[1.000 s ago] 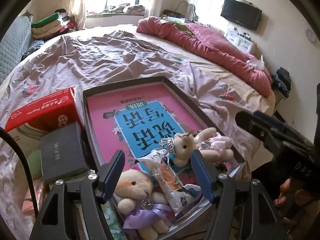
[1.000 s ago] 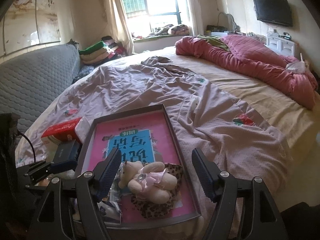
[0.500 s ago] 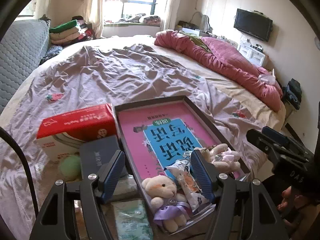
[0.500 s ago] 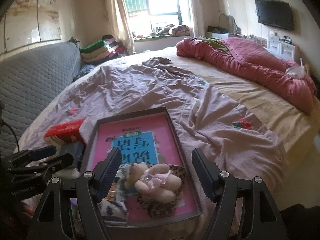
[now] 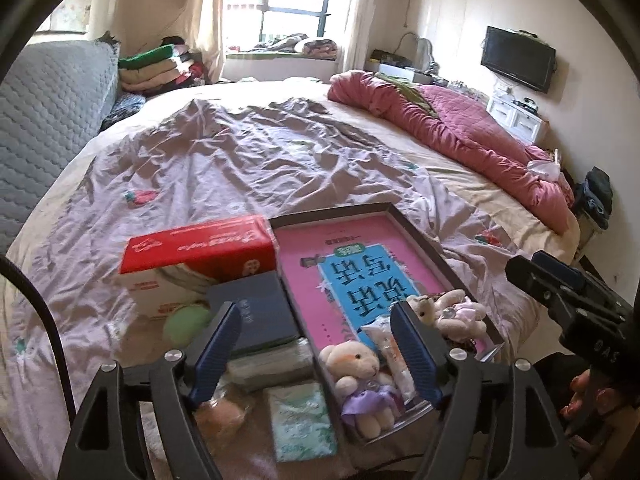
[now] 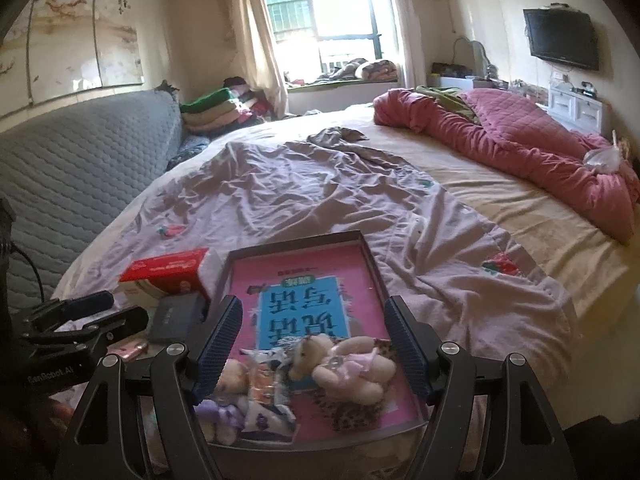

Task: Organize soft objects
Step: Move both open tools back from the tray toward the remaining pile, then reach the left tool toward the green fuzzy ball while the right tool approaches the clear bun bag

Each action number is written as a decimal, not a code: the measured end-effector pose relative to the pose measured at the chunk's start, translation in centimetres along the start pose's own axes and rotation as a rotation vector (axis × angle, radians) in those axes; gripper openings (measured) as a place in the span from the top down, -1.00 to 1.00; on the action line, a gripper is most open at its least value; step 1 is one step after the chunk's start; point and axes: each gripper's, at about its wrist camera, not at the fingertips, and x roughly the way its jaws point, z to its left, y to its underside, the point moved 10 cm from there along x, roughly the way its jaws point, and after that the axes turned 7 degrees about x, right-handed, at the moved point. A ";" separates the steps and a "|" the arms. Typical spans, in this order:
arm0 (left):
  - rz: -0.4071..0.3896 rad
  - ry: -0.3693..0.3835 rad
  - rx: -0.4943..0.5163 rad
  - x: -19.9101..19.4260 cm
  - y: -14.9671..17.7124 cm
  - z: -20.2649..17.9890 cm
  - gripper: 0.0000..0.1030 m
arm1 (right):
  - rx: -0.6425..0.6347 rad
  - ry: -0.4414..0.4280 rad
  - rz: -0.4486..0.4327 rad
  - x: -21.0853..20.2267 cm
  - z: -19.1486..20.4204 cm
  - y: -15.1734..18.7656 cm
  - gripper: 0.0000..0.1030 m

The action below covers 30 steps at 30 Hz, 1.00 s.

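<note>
A dark tray (image 5: pixel 420 236) lies on the bed with a pink book (image 5: pixel 312 268) in it. At its near end lie a bear in a purple dress (image 5: pixel 360 372), a snack packet (image 5: pixel 388 344) and a bear in pink (image 5: pixel 452 312). My left gripper (image 5: pixel 316 354) hovers above the tray's near left corner, jaws opening, nothing pressed between them. In the right wrist view, my right gripper (image 6: pixel 316 352) hangs open above the pink bear (image 6: pixel 348 364), which rests on a leopard-print pouch (image 6: pixel 360 408). The purple bear (image 6: pixel 224 400) lies by its left finger.
Left of the tray sit a red tissue box (image 5: pixel 200 248), a dark blue box (image 5: pixel 260 312), a green ball (image 5: pixel 186 318), a green tissue pack (image 5: pixel 300 420) and a peach soft thing (image 5: pixel 222 412). A rumpled mauve sheet (image 5: pixel 240 160) and a red quilt (image 5: pixel 460 128) cover the bed.
Both grippers have risen and drawn back from the tray, so the toys look smaller. The left view has swung left, bringing the boxes and tissue packs into sight. Left jaws stand slightly wider.
</note>
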 end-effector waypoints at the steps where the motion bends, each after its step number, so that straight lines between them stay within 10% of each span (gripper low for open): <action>1: 0.011 0.002 -0.009 -0.1 0.2 0.3 -0.51 | 0.000 -0.015 0.006 0.0 0.5 0.1 -0.46; 30: -0.004 -0.154 -0.228 -5.9 3.6 15.3 -0.51 | -0.108 -0.126 0.053 0.2 8.3 1.8 -0.46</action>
